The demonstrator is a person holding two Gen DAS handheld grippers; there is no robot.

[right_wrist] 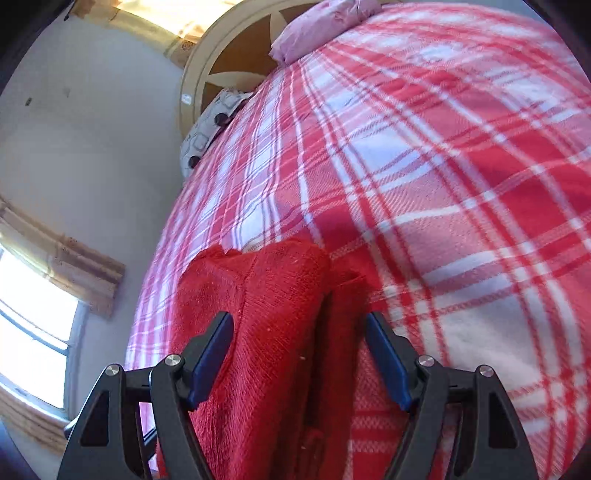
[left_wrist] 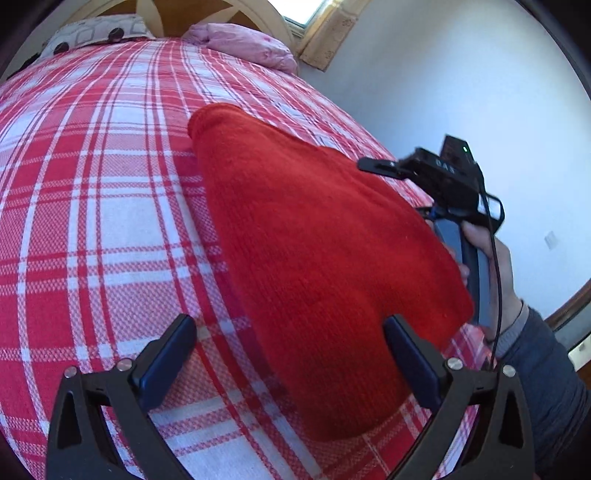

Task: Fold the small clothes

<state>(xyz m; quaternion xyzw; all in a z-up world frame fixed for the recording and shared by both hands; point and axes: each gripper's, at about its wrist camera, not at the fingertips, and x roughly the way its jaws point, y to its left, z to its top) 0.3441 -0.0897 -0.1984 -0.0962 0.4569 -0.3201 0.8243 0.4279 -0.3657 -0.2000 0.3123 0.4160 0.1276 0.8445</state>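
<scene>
A red knitted garment lies folded into a long narrow shape on the red and white plaid bedspread. My left gripper is open, its fingers straddling the garment's near end just above it. The right gripper's body shows at the garment's far right edge, held by a hand. In the right wrist view the garment lies under my right gripper, which is open, with a raised fold of the knit between its fingers. Neither gripper holds anything.
A pink pillow and a patterned pillow lie at the headboard. A white wall runs along the bed's right side. A window with curtains is at the left in the right wrist view.
</scene>
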